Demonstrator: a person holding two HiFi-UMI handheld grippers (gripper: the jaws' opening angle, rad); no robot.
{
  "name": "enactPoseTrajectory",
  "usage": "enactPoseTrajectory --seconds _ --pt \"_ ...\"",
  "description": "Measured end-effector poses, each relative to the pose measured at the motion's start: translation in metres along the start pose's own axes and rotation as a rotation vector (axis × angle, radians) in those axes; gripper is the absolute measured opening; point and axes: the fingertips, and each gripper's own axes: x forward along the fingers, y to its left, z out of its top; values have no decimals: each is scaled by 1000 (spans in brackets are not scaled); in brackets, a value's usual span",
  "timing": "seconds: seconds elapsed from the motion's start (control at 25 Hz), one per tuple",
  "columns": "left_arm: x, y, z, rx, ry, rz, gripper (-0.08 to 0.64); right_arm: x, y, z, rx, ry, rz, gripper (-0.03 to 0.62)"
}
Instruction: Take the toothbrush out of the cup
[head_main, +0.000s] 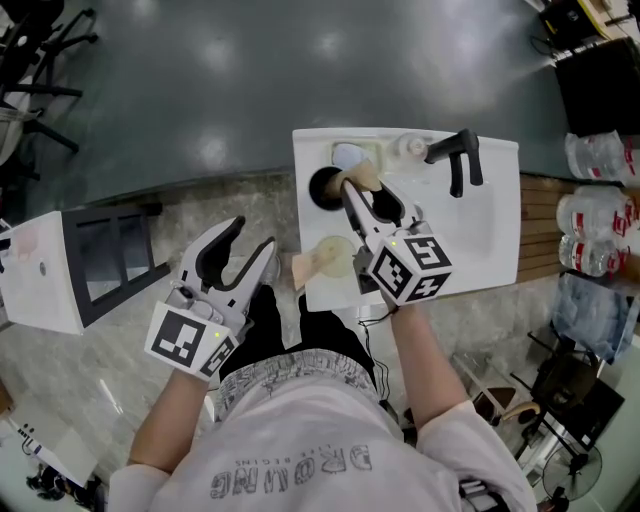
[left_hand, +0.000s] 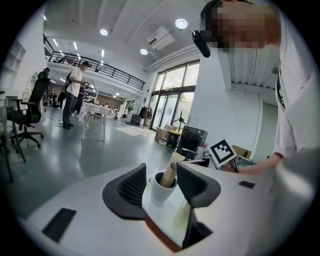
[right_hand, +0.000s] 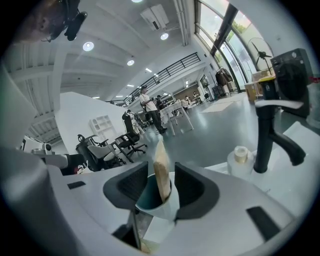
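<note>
A white cup with a dark inside stands at the far left of the white sink counter. A bamboo toothbrush leans in the cup. In the right gripper view the toothbrush rises from the cup between the jaws. My right gripper is open, one jaw on each side of the handle with a gap to both. My left gripper hangs open off the counter's left side. It points at the cup and the toothbrush from a distance.
A black faucet stands at the counter's back, with a small white roll beside it. A round beige dish lies near the counter's front left. A white cabinet stands at the left and water bottles at the right.
</note>
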Motion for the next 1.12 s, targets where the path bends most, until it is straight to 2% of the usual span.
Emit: enactPoseTrajectory --seconds 0.36,1.12 --pt "-2 4 2 -6 -8 1 210 6 1 -4 -9 21 -10 129" --pt "-7 4 3 -5 -16 -3 210 5 2 -3 -18 12 -38 89"
